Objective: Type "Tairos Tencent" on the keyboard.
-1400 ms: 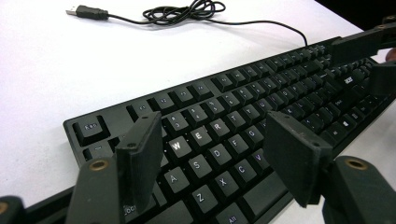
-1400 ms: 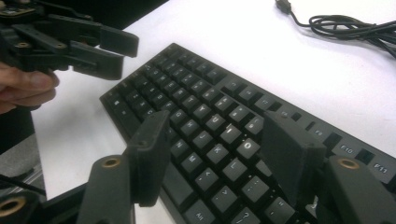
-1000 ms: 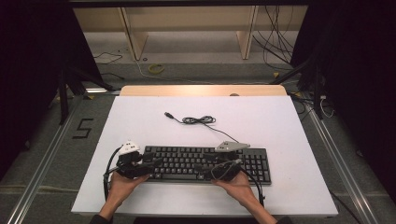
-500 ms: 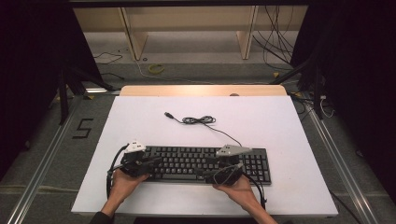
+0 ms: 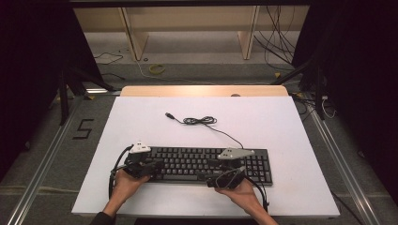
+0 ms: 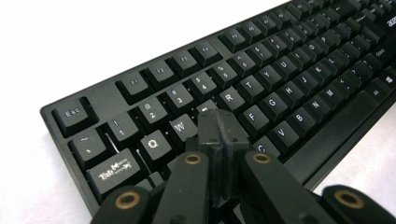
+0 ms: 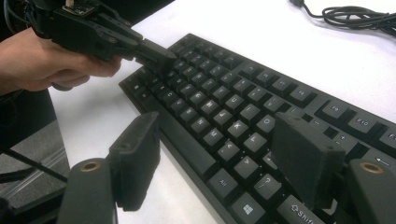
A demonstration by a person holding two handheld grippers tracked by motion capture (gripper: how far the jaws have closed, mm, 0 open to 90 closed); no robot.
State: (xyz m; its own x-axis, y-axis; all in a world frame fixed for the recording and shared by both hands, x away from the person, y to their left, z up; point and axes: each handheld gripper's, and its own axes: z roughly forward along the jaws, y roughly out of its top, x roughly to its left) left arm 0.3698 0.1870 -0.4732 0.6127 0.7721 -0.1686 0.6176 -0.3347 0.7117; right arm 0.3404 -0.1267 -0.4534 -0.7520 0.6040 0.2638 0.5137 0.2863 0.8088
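A black keyboard (image 5: 197, 161) lies on the white table near its front edge, with its cable (image 5: 202, 121) coiled behind it. My left gripper (image 5: 157, 165) is over the keyboard's left end. In the left gripper view the left gripper (image 6: 219, 122) has just closed; its jaws meet with nothing between them, and the tips rest at the keys beside W and R on the keyboard (image 6: 289, 79). My right gripper (image 7: 219, 156) is open and has just widened a little. It straddles the front edge of the keyboard (image 7: 224, 93) near the question-mark key without touching. The left gripper (image 7: 159, 53) also shows there.
The white table (image 5: 281, 122) has bare room behind and to the right of the keyboard. The coiled cable (image 7: 355, 16) lies beyond the function row. A wooden strip (image 5: 202, 90) runs along the table's far edge, with shelving and loose wires on the floor behind it.
The left gripper's jaws have come together, and its head has shifted slightly right onto the keyboard's left end. The right gripper has stayed in place.
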